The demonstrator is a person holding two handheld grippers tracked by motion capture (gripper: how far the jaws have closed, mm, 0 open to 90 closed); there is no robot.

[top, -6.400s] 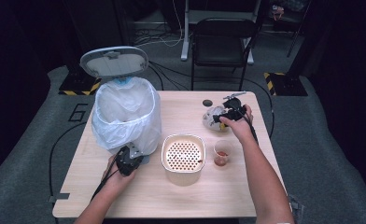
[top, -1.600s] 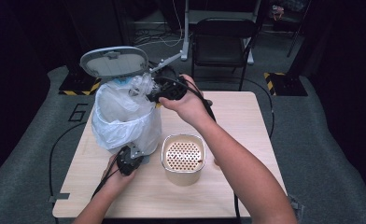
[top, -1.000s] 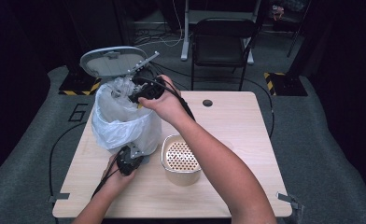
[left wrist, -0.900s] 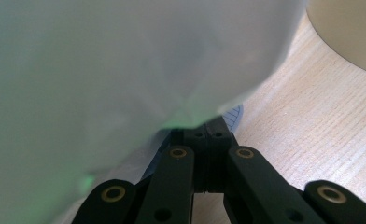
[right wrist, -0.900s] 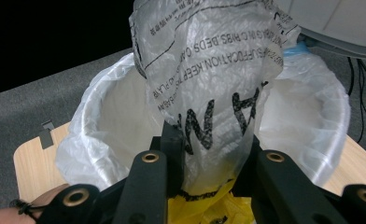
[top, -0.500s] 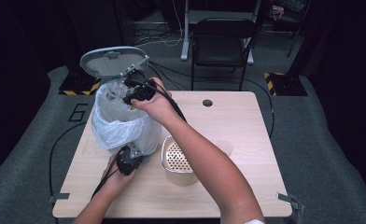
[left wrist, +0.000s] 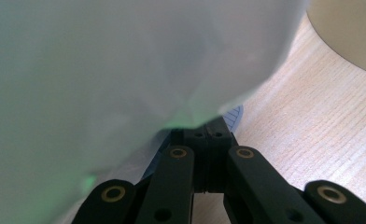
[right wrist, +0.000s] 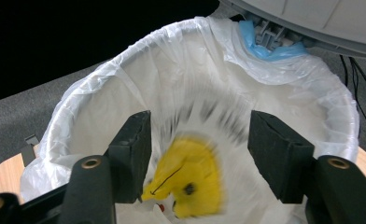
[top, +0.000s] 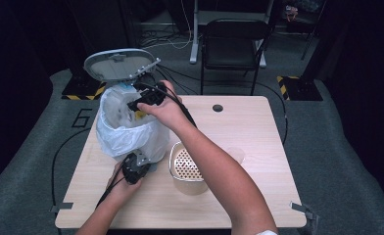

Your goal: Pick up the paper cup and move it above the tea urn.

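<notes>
Right tongs (right wrist: 197, 154), just sprung apart over the lined bin (top: 112, 142) to let the yellow scrap (right wrist: 186, 179) fall inside; left tongs (left wrist: 204, 140), clenched under the liner at the bin's foot, presumably to hold the lid (top: 119, 63) up.

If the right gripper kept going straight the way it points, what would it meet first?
Probably the yellow item falling inside the bin's white liner; the right gripper aims into the opening, though depth is unclear.
</notes>
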